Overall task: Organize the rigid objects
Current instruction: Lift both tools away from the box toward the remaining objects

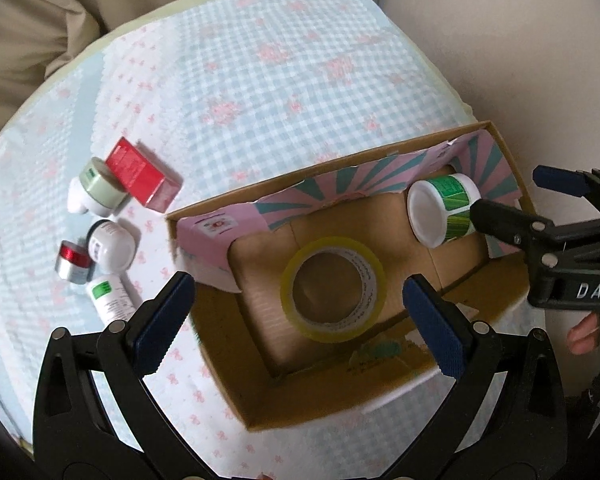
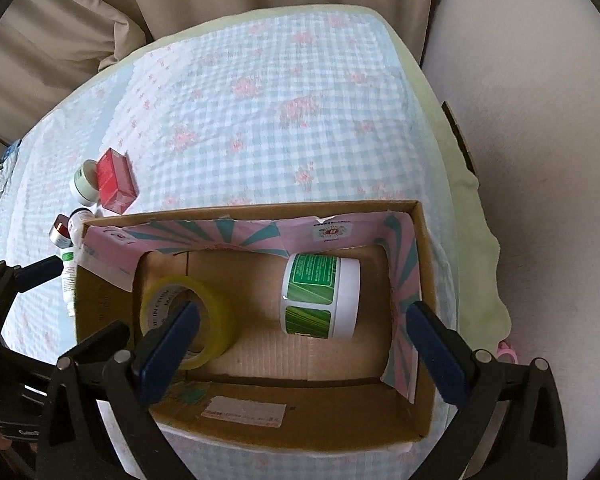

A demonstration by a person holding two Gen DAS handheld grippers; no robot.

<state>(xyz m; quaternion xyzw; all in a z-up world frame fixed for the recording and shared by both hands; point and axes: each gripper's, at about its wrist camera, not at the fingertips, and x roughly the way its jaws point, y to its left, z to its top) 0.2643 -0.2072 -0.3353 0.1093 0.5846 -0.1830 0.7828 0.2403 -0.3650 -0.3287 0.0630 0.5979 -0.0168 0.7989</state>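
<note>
white tube (image 2: 69, 280) partly behind box (image 2: 260, 210)

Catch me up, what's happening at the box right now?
A person is sorting small items into the cardboard box with two handheld grippers. The tape roll and the green-label jar, lying on its side, are already inside. Both the left gripper and the right gripper hang open over the box, holding nothing. The red box and several small jars and bottles wait on the checked cloth outside the box.
</note>
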